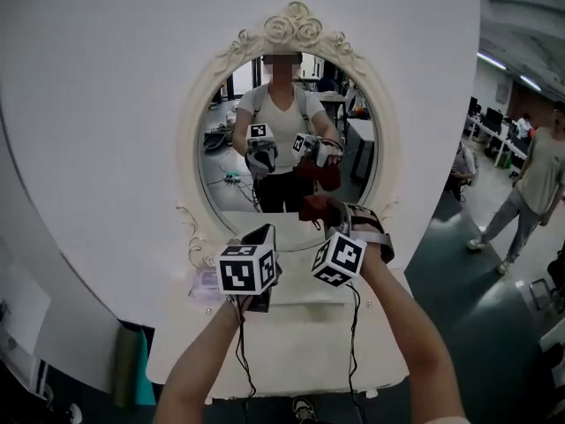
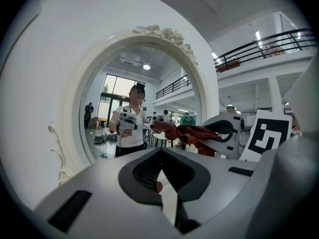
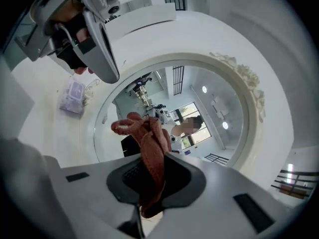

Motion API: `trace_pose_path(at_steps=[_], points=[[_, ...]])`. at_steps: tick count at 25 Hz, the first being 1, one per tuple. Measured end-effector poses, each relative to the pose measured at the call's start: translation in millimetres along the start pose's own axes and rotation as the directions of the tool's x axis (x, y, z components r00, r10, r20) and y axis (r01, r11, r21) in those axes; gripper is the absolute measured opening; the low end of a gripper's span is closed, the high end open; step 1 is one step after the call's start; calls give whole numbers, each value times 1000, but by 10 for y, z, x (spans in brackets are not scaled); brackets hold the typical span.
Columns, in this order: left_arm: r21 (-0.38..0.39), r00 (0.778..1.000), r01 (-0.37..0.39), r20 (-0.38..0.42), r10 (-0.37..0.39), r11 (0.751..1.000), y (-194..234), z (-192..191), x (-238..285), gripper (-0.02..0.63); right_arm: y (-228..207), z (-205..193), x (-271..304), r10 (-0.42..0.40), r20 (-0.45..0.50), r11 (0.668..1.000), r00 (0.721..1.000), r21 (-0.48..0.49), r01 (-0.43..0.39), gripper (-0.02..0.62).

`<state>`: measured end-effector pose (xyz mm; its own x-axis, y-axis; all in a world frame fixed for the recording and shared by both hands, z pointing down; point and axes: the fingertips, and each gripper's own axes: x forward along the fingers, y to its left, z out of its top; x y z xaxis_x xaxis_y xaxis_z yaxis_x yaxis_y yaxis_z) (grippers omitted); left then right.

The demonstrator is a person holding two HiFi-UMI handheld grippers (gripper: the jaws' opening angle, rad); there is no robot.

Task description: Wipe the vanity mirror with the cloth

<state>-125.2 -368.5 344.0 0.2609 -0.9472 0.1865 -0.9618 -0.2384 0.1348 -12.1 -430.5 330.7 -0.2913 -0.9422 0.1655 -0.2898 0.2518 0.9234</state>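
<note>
The oval vanity mirror [image 1: 353,140] in its ornate white frame [image 1: 196,148] stands upright on a white vanity. My right gripper [image 1: 332,214] is shut on a reddish-brown cloth [image 1: 313,208] and holds it close to the lower part of the glass; whether cloth and glass touch I cannot tell. In the right gripper view the cloth [image 3: 149,143] sticks up from between the shut jaws [image 3: 149,180] towards the mirror [image 3: 199,98]. My left gripper [image 1: 267,232] hangs just left of it, below the glass, shut and holding nothing [image 2: 160,172]. The cloth [image 2: 192,133] shows at its right.
A small clear plastic bag [image 1: 205,283] lies on the vanity top [image 1: 291,343] beside the mirror's foot. A large round white panel [image 1: 106,104] backs the mirror. To the right, a person [image 1: 531,184] stands on the open floor. Cables hang from both grippers.
</note>
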Motion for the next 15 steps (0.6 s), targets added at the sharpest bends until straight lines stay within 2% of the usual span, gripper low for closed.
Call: trace_pose_path(at_steps=[4,8,12,15], points=[[26,996,17,87,-19,1000,-127,456,-255,8,-462,237,-341,-82,30,996,996,-24,83,60],[40,993,12,120,-16,999,-195,571,-528,8,-568,367,-671,-101,57,995,993,30,99,60],[58,992,-11,125,4,998,-243,378,-824,8,-432,406,-1033,-119,117,973,986,210,93,60],[76,991,-31,134,20,997,-273,103,-1063,8,-171,368,-1310,-153,154,918,976,387,83,60]])
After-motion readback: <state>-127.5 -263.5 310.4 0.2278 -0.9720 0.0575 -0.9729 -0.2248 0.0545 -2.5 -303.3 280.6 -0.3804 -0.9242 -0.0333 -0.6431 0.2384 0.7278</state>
